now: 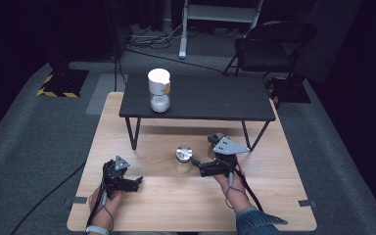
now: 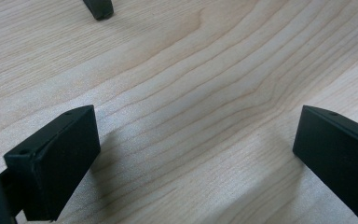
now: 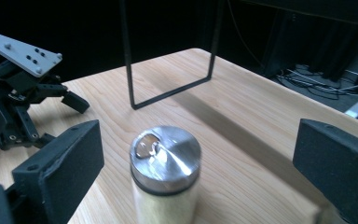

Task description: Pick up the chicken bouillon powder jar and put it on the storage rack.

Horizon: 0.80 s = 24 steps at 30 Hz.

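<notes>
Dark studio floor with grey carpet all round; pale wooden tabletop in the middle, grain running across it. On its far half, a low black shelf-table on thin metal legs, and on that shelf's left part a white-lidded jar of white grains with a tan label, upright. Behind, a black folding chair and loose cables on the floor.

Near the middle of the wooden top, just in front of the shelf's shadow — a small clear shaker with a shiny metal lid, filled with pale grains, standing upright. Seen closer in the right gripper view as the same shaker, a small opening near the lid's left edge, glass body below.

Right gripper held just beside the shaker on its right, pointing left toward it, grey three-cornered plate on top. Jaws spread wide, one at each side of the shaker in the right gripper view, neither touching it.

Left gripper resting low near the table's front left, well apart from the shaker, a hand behind it. Jaws parted wide as well, bare wood grain between them in the left gripper view — nothing held. Also visible at the left of the right gripper view, grey plate uppermost.
</notes>
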Tool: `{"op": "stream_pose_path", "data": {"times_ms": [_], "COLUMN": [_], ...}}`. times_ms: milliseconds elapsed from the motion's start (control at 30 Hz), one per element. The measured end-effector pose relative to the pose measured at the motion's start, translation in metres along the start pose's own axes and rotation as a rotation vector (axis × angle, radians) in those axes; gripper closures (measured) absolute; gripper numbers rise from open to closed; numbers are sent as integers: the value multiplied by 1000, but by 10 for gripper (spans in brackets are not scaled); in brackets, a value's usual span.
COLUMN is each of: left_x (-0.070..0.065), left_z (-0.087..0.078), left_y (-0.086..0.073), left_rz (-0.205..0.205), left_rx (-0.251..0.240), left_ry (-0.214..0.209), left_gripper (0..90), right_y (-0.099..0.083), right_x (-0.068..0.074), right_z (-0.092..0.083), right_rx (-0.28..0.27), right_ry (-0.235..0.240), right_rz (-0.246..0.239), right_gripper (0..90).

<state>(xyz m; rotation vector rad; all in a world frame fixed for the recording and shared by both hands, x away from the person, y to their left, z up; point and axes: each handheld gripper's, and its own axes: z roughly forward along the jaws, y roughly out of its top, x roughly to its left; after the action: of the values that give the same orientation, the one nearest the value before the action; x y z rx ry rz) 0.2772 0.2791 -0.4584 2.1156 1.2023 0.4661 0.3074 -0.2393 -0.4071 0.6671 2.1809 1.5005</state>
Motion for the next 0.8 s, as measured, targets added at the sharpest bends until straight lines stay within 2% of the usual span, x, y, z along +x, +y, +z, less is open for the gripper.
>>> {"op": "stream_pose_path", "data": {"times_ms": [300,667,800], "left_x": [0,0,0], "left_z": [0,0,0], "left_y": [0,1,1], "left_rz": [-1,-3,-3], "left_rx": [1,3,3], "left_ry": [-1,0,0], "left_gripper": [4,3,3], "right_y": [6,-14,-19], "right_x": [8,10,11], "right_z": [26,49,54], "right_rx": [24,60,78], "right_ry": [17,13,12], "right_rz": [-6,41,39], "right_gripper": [20,46,57]}}
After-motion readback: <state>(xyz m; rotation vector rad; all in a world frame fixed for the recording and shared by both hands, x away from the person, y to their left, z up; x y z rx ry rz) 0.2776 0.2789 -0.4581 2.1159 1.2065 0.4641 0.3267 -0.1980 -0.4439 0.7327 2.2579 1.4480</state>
